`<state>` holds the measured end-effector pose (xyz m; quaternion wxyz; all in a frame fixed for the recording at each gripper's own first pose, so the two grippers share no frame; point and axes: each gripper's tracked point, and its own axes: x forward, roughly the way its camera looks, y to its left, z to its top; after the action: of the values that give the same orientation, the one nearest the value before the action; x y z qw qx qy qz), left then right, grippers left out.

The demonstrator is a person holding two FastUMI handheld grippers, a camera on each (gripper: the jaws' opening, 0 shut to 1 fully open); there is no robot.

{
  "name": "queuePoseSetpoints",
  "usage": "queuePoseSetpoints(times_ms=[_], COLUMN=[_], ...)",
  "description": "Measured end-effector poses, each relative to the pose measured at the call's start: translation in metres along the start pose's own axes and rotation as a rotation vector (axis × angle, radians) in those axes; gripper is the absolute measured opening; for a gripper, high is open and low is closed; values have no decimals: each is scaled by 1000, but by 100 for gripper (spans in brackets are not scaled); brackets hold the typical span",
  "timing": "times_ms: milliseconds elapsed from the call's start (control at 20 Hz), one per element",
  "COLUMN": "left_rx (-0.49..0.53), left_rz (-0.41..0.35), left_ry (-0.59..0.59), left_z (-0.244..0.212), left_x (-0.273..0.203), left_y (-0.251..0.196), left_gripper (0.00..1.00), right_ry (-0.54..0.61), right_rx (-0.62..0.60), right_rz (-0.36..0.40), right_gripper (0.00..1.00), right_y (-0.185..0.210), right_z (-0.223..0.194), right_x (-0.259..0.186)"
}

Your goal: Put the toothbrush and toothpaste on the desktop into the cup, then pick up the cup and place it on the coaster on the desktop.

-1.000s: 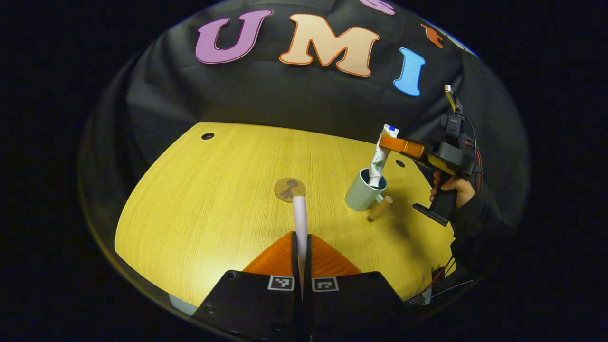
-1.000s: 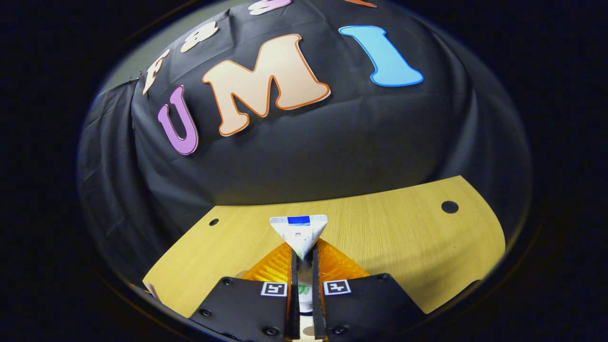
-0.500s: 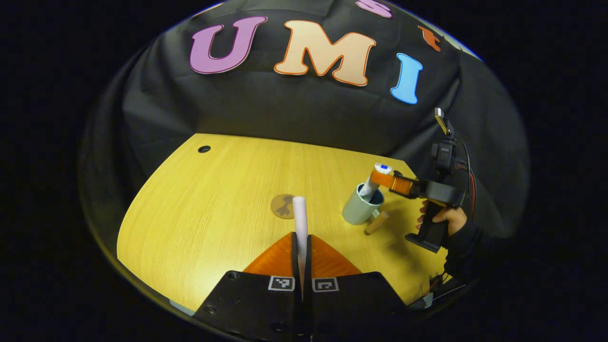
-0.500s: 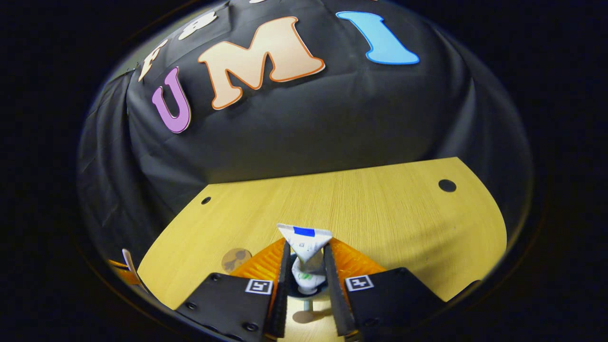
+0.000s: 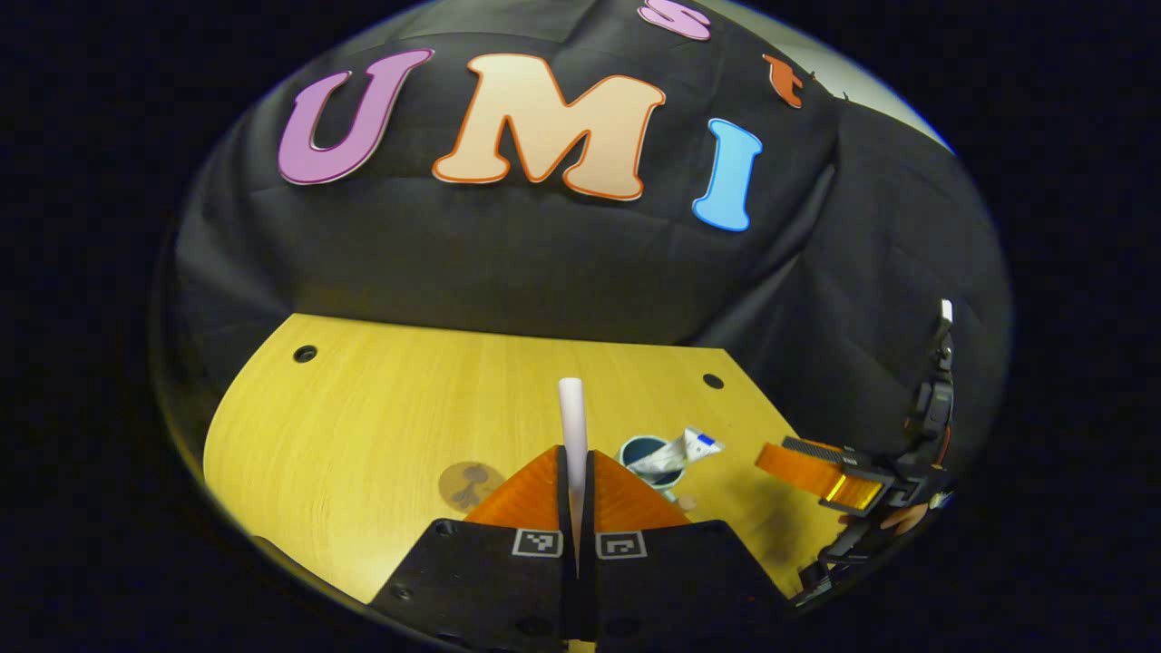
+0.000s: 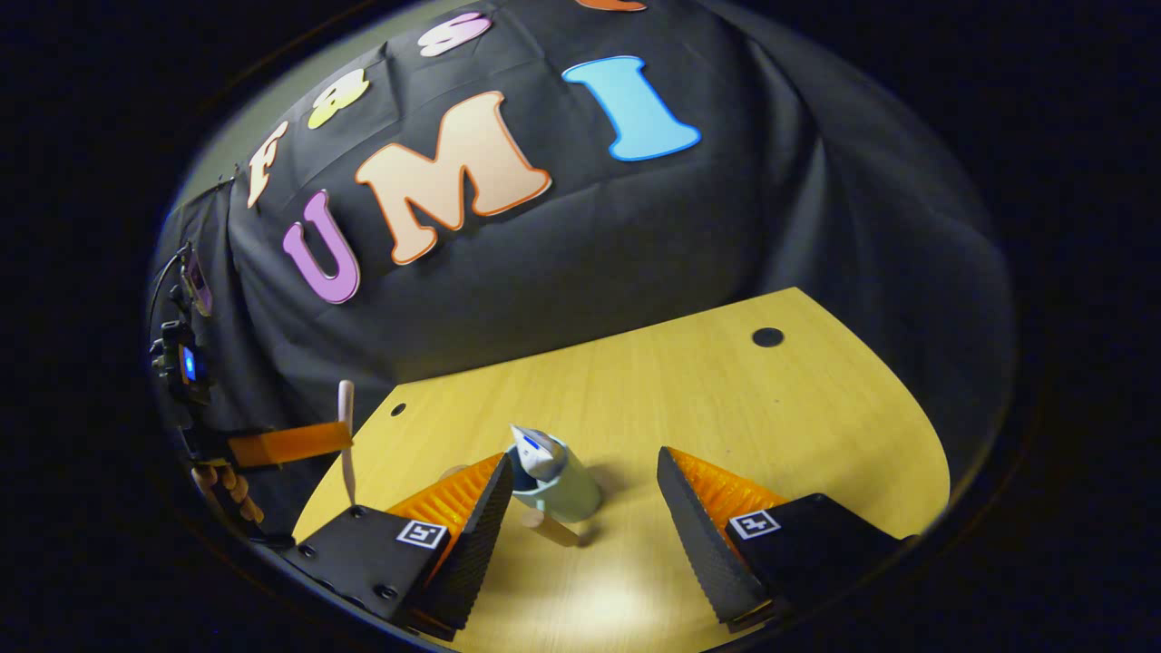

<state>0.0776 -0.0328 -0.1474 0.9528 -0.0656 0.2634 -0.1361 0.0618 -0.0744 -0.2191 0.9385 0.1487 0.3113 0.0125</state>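
On the desk (image 6: 726,399) the toothpaste (image 6: 535,451) leans inside the cup (image 6: 562,490). Right gripper (image 6: 580,508) stands wide open near it. Left gripper (image 5: 573,481) pinches the toothbrush (image 5: 571,417) upright.

Left gripper view looked forward and slightly down from just left of the cup (image 5: 646,451), toward the booth wall. Right gripper view looked from close on the cup (image 6: 560,487)'s near right side, also wallward. Shared: cup, desktop (image 5: 381,408) around it.

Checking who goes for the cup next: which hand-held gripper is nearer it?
Right. The right hand-held gripper is open just before the cup; the left hand-held gripper is off to its side.
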Motion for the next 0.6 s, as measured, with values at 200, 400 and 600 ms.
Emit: queuePoseSetpoints(times_ms=[200, 400, 600], left_rx=[-1, -4, 1], left_rz=[-65, -101, -93], left_ry=[-35, -78, -114], left_z=[9, 23, 27], left_x=[51, 86, 112], left_y=[-27, -48, -54], left_gripper=[0, 0, 0], right_ry=[15, 5, 4], right_rx=[41, 71, 81], right_rz=[-115, -193, -214], right_gripper=[97, 97, 97], right_y=[-55, -88, -100], right_z=[-15, -14, -17], right_x=[-40, -68, -78])
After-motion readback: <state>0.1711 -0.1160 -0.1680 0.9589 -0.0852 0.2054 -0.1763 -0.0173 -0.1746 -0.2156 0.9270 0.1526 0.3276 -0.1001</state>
